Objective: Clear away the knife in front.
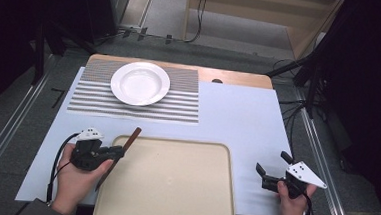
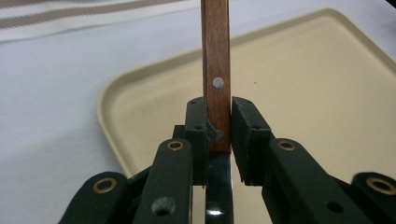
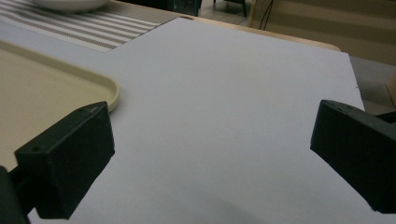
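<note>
A knife with a brown wooden handle (image 1: pixel 132 136) sticks out over the near left corner of a beige tray (image 1: pixel 173 186). My left gripper (image 1: pixel 120 152) is shut on it where the handle meets the blade. In the left gripper view the riveted handle (image 2: pixel 215 56) rises between the jaws of the left gripper (image 2: pixel 218 112), and the shiny blade (image 2: pixel 218 186) runs back beneath them. My right gripper (image 1: pixel 272 162) rests on the white table right of the tray, open and holding nothing. The right gripper view shows the right gripper (image 3: pixel 215 135) with its jaws wide apart over bare table.
A white plate (image 1: pixel 140 83) sits on a striped placemat (image 1: pixel 179 102) at the far left of the table. The beige tray (image 3: pixel 46 93) has nothing lying in it. The table's right edge (image 1: pixel 282 133) is close to the right hand.
</note>
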`<state>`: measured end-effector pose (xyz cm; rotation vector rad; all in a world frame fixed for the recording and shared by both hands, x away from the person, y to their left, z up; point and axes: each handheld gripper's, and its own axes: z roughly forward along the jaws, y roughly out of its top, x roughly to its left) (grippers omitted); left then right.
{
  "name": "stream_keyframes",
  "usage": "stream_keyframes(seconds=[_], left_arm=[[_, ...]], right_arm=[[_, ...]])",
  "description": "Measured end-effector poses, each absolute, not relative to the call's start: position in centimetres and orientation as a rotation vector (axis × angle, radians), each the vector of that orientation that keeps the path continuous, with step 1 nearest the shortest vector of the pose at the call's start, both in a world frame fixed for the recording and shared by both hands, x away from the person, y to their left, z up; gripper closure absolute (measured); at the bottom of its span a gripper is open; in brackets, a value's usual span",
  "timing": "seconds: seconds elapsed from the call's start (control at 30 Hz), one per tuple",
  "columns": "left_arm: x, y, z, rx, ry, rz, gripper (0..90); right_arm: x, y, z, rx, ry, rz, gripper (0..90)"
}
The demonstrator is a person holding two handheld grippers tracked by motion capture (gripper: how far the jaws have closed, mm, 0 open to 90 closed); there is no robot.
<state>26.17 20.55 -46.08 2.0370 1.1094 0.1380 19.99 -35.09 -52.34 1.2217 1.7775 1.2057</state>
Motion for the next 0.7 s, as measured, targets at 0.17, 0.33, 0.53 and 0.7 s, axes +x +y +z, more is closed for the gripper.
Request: stream_keyframes(seconds=[0.17, 0.33, 0.53, 0.7], left_arm=[[25.6, 19.7, -46.9, 2.07, 1.088, 0.13, 76.2], [25.3, 19.4, -47.3, 2.063, 1.085, 0.095, 76.2], [25.4, 19.0, -48.1, 2.076, 1.103, 0.063, 76.2], [25.6, 19.3, -48.6, 2.078, 1.138, 0.071, 76.0]], right_arm=[[20.0, -35.0, -52.3, 1.213, 1.785, 1.196, 0.0], [20.0, -35.0, -52.3, 1.216, 1.786, 1.193, 0.0], [20.0, -34.9, -52.3, 1.211, 1.789, 1.191, 0.0], [20.0, -34.9, -52.3, 1.209, 1.79, 1.191, 0.0]])
